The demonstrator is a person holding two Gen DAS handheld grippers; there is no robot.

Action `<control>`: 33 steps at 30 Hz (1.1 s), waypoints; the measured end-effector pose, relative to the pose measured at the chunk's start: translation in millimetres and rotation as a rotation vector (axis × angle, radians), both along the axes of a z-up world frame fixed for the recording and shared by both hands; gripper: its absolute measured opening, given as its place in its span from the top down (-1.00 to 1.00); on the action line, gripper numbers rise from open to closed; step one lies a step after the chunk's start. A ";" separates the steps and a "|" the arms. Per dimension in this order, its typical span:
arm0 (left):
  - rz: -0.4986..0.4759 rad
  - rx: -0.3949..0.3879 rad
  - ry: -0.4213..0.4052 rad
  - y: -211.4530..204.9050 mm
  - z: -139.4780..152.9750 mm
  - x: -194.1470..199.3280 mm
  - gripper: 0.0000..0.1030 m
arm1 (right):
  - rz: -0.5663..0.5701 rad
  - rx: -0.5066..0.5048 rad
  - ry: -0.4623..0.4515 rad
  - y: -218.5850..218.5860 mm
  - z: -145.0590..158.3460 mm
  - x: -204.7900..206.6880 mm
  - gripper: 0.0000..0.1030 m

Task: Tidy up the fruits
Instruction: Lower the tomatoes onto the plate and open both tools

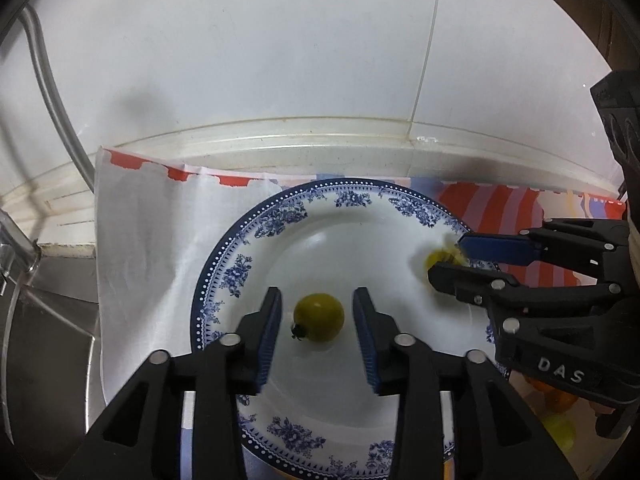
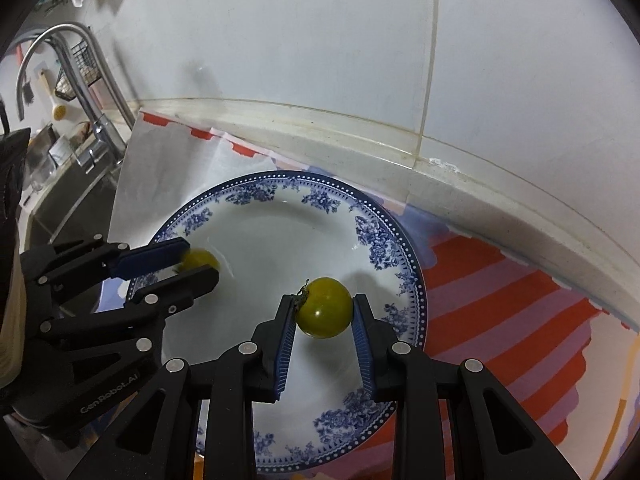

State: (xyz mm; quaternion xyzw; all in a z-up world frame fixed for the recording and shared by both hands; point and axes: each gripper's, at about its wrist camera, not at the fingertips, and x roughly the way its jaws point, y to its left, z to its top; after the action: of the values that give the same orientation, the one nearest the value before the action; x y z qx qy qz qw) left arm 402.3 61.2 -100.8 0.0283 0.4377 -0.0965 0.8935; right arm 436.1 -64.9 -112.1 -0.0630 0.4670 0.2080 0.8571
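The left gripper (image 1: 317, 312) is holding its jaws wide apart around a yellow-green fruit (image 1: 319, 317) that is lying on the blue-patterned plate (image 1: 256, 232), not touching it. The right gripper (image 2: 324, 312) is pressing its jaws against a second fruit (image 2: 324, 307) over the same plate, above the striped cloth (image 2: 500, 288) on the bench.

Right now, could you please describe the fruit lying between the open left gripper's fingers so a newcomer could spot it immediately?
Find the round white plate with the blue floral rim on the striped cloth below the tiled wall. On its near-left part lies a small yellow-green tomato, between the left gripper's separated fingers. Unlike the similar tomato clamped by the right gripper, it is untouched.
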 end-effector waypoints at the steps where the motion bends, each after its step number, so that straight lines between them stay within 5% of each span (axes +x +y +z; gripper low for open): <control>1: 0.004 0.003 -0.003 0.8 0.8 -1.3 0.19 | 0.000 -0.001 -0.008 -0.1 1.9 -1.3 0.27; 11: 0.050 0.005 -0.074 11.7 33.0 -33.2 -0.04 | -0.026 -0.009 -0.109 -10.2 34.9 -31.8 0.20; 22: 0.059 0.011 -0.250 -3.6 92.2 -113.5 -0.41 | -0.100 0.029 -0.293 -36.2 95.5 -105.3 -0.10; 33: 0.082 0.035 -0.395 -25.6 122.7 -192.9 -0.65 | -0.165 0.066 -0.408 -71.3 130.5 -181.5 -0.10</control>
State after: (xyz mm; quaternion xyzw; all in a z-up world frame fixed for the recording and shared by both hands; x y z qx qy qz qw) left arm 209.3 35.6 21.9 0.0442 0.2565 -0.0451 0.9645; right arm 254.6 -136.2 18.4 -0.0372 0.2806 0.1351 0.9495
